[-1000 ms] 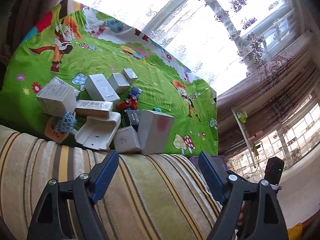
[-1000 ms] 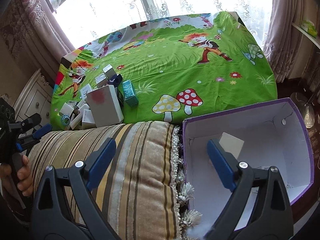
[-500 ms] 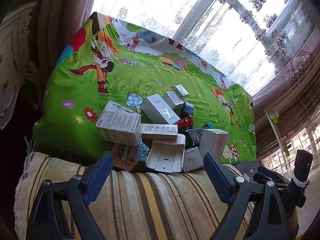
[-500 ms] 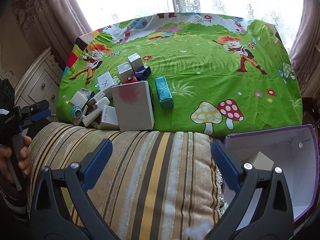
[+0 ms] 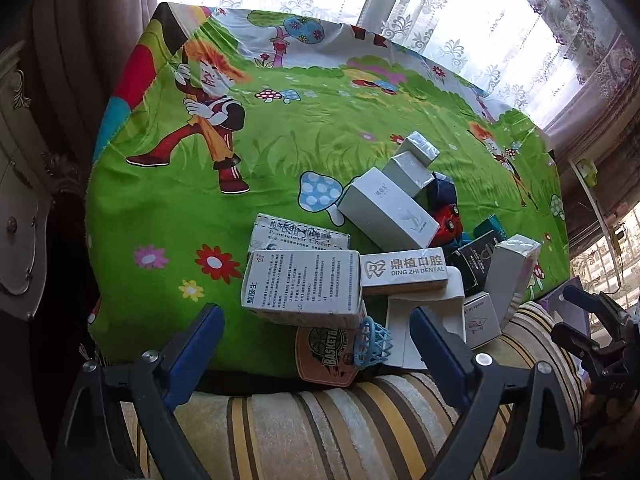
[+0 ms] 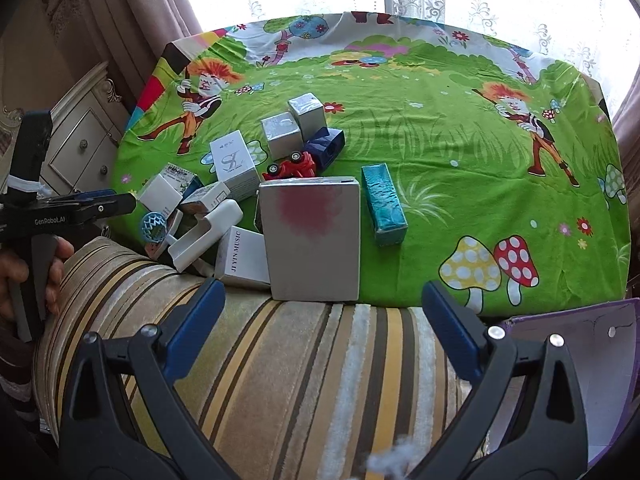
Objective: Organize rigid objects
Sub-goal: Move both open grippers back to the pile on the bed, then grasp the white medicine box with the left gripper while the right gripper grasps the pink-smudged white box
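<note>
Boxes [image 5: 402, 271] read "DING ZHI DENTAL", "JIYIN MUSIC" [image 6: 240, 256].

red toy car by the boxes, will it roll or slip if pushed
The red toy car lies tipped with wheels up against the blue box, so it would probably slide rather than roll. It looks small and light; neighbouring boxes may shift with it.

Around the tall grey box with the red stain [image 6: 314, 240], I can read "JI YIN MUSIC" on the white box [image 6: 240, 258] touching its left side, "DING ZHI DENTAL" on the long white box [image 5: 404, 270] further left, "BASKET" on the orange card [image 5: 326, 354] and "GenRobot.AI" on my left gripper [image 6: 100, 206].
</note>
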`<state>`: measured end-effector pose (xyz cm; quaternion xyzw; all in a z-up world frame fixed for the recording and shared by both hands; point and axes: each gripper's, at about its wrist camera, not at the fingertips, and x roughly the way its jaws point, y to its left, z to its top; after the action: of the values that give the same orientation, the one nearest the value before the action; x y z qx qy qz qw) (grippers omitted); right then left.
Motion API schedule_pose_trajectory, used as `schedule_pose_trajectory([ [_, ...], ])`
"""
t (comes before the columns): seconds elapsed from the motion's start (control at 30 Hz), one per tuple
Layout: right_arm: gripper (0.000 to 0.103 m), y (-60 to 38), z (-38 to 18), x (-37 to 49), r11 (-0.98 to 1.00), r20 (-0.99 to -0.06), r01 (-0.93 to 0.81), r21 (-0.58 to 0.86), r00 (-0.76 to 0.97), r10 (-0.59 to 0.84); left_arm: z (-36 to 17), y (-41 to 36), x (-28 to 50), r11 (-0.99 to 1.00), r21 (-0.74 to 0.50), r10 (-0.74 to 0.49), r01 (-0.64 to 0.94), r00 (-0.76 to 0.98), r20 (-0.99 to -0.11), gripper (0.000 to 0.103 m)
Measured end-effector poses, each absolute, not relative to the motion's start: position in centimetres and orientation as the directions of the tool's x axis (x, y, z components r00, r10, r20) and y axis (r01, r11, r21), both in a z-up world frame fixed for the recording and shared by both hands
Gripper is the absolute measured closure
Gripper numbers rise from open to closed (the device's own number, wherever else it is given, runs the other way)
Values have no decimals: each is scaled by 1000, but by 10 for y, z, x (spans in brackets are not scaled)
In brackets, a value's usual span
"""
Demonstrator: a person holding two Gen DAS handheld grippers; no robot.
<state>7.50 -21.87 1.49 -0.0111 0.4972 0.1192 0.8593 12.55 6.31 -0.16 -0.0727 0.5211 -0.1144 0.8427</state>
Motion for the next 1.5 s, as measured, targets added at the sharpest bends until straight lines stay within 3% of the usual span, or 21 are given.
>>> schedule_pose_trajectory([
  [0.5,3,-202,-11,121,971,-893,-220,98,412,183,-32,68,154,940,-320,-341,117,330,-880,6],
  [0.6,3,-199,-13,123,972,-891,-220,80,422,168,-34,68,154,935,-332,-354,123,329,-876,11],
  [0.67,8,-199,-12,122,972,-886,-221,74,434,166,-34,67,153,934,-334,-357,129,330,-874,27],
  [0.73,26,-200,-13,122,972,-886,-223,79,432,171,-34,67,152,934,-332,-356,129,333,-873,30],
  [0.83,33,-201,-13,120,971,-884,-224,89,432,181,-31,67,149,934,-330,-356,133,348,-867,30],
  [1.5,34,-241,27,80,982,-788,-143,125,587,186,31,52,99,960,-255,-272,113,577,-770,31],
])
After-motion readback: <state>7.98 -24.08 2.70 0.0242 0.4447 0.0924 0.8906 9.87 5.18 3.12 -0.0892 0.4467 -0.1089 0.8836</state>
